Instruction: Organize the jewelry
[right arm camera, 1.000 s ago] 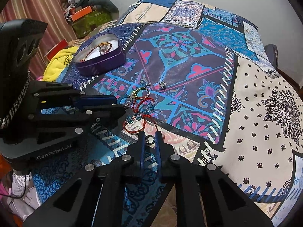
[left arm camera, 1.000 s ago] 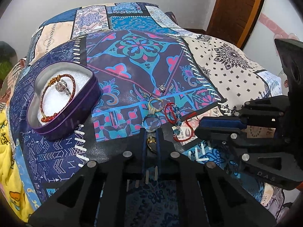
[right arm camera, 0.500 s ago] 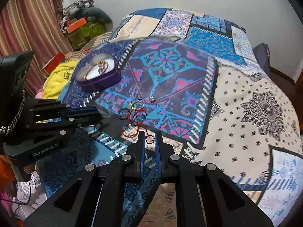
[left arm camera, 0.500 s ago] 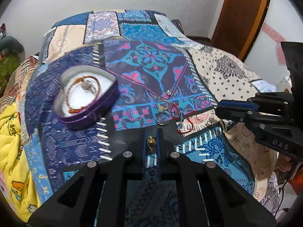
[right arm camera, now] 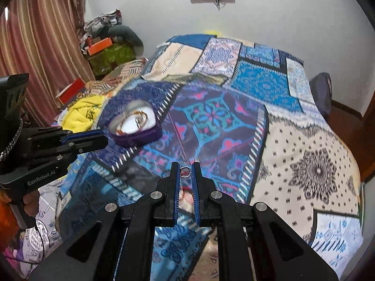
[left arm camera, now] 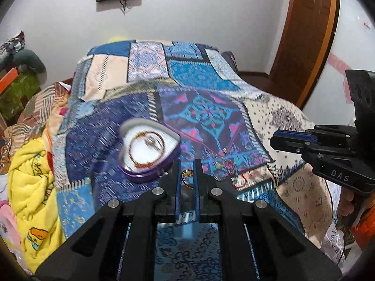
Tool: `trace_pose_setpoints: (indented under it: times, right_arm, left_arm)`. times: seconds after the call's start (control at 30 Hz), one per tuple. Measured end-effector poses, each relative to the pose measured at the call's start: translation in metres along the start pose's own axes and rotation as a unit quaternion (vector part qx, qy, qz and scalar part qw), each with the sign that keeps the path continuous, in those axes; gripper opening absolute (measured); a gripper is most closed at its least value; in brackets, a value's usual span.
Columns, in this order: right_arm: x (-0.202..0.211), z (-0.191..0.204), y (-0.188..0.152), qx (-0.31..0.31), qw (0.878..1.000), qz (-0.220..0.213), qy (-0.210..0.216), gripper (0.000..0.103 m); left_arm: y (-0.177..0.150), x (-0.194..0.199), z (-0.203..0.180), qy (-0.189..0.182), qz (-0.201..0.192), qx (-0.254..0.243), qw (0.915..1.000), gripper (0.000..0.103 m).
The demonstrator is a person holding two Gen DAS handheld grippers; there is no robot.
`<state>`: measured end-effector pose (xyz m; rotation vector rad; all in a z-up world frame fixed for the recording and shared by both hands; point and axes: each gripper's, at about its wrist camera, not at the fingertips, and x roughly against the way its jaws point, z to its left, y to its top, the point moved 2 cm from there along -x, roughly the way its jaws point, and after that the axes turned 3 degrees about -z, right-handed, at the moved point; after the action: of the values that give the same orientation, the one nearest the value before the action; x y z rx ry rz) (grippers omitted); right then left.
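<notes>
My left gripper [left arm camera: 186, 173] is shut on a gold ring [left arm camera: 187, 177], held above the bed just right of the purple heart-shaped box [left arm camera: 150, 148]. The box holds a red bead bracelet [left arm camera: 145, 145] on white padding. My right gripper [right arm camera: 185, 172] is shut on a small silver ring [right arm camera: 185, 172], raised over the quilt. The box shows blurred in the right wrist view [right arm camera: 136, 124]. Red cord jewelry [left arm camera: 235, 172] and other small pieces lie on the quilt right of my left gripper.
A patchwork quilt [left arm camera: 204, 112] covers the bed. A yellow blanket [left arm camera: 32, 171] lies at its left edge. A wooden door [left arm camera: 307, 35] stands at the right. Boxes and clothes [right arm camera: 105, 49] pile by the curtain.
Both grippers have risen and pulled back from the jewelry pile, each carrying its ring. The left gripper has swung toward the purple box.
</notes>
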<state>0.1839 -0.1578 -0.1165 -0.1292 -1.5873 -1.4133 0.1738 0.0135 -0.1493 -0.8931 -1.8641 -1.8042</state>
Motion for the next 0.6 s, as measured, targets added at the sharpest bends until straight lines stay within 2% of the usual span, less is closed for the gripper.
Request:
trace_pose_setpoints:
  times: [0.27,0.6]
  right_arm:
    - [-0.005,0.018,0.026,0.012,0.999,-0.026,0.019,0.009]
    - [-0.029,0.039,0.048,0.027,0.998,-0.033,0.043,0.009]
  left_arm:
    - [0.016,0.016,0.020,0.016,-0.032,0.006,0.9993,0.008]
    - [0.027,0.011,0.047,0.022,-0.044,0.020,0.9986,0.008]
